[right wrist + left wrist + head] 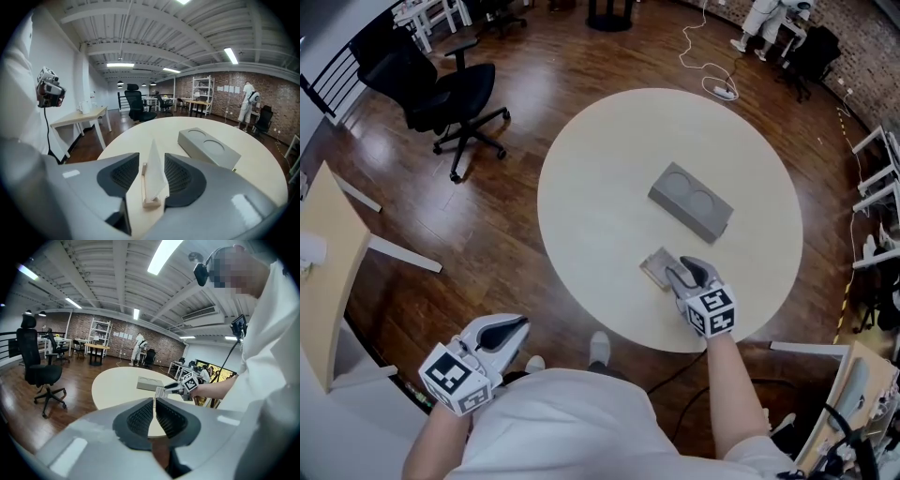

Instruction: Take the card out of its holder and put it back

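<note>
The right hand-held gripper [680,270] sits low at the lower centre of the round surface [600,187], its jaws released and spread to either side of the white card [153,173]. The card stands upright in its small wooden holder [151,202], and neither pad presses on it. A grey block with two round recesses [691,201] lies just beyond. The left hand-held gripper [514,328] hangs off the surface at lower left, clenched on nothing.
</note>
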`<state>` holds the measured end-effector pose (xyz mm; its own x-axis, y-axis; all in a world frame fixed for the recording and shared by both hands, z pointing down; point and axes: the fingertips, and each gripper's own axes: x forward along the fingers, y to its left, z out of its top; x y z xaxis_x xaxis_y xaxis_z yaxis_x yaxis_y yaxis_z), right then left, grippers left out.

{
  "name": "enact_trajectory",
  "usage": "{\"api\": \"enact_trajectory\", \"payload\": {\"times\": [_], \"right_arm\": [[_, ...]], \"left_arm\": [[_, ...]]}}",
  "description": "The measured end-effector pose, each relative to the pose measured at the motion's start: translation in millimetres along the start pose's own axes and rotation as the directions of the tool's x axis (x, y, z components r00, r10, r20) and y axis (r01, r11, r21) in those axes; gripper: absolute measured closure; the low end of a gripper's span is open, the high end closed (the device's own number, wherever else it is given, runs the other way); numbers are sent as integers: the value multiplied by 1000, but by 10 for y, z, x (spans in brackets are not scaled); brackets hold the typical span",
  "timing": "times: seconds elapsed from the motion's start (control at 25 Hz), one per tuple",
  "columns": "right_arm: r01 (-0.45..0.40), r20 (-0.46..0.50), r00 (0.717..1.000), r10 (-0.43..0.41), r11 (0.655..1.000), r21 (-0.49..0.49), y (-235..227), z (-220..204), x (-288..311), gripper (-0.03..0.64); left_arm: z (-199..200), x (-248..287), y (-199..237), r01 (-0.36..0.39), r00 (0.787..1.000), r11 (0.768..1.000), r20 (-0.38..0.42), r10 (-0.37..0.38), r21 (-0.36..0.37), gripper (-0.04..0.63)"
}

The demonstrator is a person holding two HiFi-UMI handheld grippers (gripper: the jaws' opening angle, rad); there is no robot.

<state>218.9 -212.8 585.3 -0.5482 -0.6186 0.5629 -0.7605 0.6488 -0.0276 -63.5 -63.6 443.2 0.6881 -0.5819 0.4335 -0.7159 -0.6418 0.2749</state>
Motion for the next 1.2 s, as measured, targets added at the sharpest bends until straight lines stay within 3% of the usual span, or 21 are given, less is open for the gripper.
{"api": "enact_trajectory", "payload": {"times": [0.24, 0.4, 0.76, 1.2], "right_arm": [[186, 86, 978, -190, 981, 53, 167, 330, -482, 420], [192, 87, 976, -198, 979, 72, 715, 343, -759, 420], [207, 100, 971, -216, 974, 86, 2226, 317, -1329, 420], [328, 132, 925, -356, 924, 195, 3702, -30, -2078, 420]], "left_arm": [[-85, -226, 6, 72, 997, 997, 11, -72, 28, 574], [-151, -399, 26, 123, 992, 990, 24, -125, 69, 574], [-394, -880, -140, 278, 958, 948, 27, -286, 155, 574], [-981, -1470, -186, 400, 916, 901, -35, -400, 170, 575]]}}
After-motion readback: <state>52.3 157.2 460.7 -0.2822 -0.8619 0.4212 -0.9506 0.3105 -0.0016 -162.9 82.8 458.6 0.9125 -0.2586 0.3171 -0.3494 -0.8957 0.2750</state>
